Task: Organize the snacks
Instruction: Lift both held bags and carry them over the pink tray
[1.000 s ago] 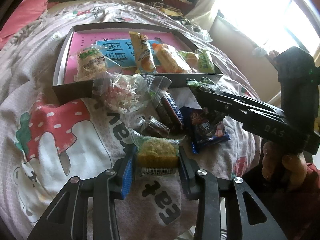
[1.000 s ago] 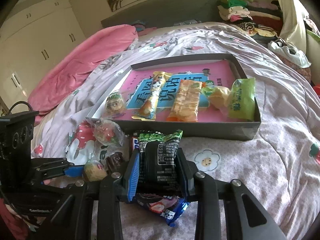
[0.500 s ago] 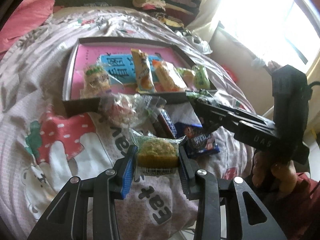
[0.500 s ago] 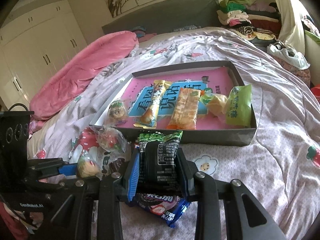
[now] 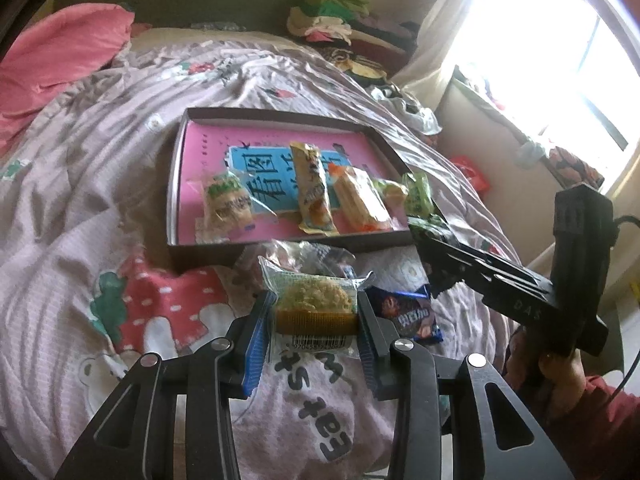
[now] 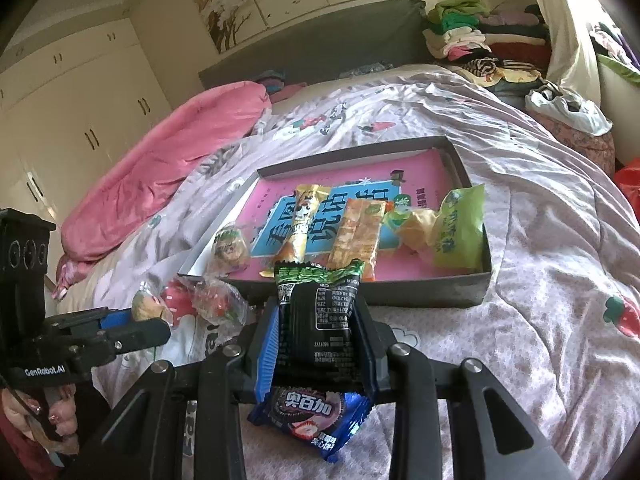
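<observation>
Each camera sits close behind its own fingers, looking forward and down — both see the same snack box (image 5: 176, 184) (image 6: 472, 280).

The black packet (image 6: 318, 320) hides the top of the blue packet (image 6: 310, 420) beneath it. The window (image 5: 540, 40) is blown out white, and the barcode digits (image 5: 316, 346) blur.

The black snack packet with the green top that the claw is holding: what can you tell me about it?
The black snack packet with the green top is a glossy plastic wrapper, black with small white print and a crimped green upper edge. It stands upright, clamped by its sides between the blue-padded fingers of the right gripper, above the bedspread. A blue cookie packet shows just below it; whether they touch is unclear. The dark cardboard tray lies behind it.
</observation>
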`<control>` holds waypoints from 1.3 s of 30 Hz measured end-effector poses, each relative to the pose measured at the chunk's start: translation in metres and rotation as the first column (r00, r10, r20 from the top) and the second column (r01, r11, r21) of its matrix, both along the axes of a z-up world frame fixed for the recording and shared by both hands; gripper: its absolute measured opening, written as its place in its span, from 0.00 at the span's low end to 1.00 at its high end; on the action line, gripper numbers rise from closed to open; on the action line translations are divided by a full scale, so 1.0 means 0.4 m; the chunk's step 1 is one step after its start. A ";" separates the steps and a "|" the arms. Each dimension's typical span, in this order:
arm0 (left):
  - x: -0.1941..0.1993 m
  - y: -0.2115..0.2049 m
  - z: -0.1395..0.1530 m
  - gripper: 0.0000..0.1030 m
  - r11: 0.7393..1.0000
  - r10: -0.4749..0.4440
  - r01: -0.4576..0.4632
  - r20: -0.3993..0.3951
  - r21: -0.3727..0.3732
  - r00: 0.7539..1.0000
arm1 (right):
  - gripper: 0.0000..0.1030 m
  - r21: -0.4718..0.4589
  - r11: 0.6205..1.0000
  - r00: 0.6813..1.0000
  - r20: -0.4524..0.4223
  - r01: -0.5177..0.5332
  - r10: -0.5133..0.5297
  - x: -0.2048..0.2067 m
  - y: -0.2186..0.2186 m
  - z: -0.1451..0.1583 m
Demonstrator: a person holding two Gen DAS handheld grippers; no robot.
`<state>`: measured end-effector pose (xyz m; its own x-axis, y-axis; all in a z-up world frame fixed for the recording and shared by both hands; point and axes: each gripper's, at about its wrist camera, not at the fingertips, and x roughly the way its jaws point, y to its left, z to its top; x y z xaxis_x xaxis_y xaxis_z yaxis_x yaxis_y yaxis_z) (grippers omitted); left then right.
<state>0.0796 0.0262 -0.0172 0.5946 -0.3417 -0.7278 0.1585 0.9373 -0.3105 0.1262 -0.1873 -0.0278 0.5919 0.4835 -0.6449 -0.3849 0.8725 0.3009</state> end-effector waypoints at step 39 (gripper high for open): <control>0.127 -0.059 0.075 0.40 0.994 0.087 -0.088 0.020 0.060 0.996 | 0.34 0.090 0.996 0.995 0.101 0.006 -0.015 0.056 -0.040 0.069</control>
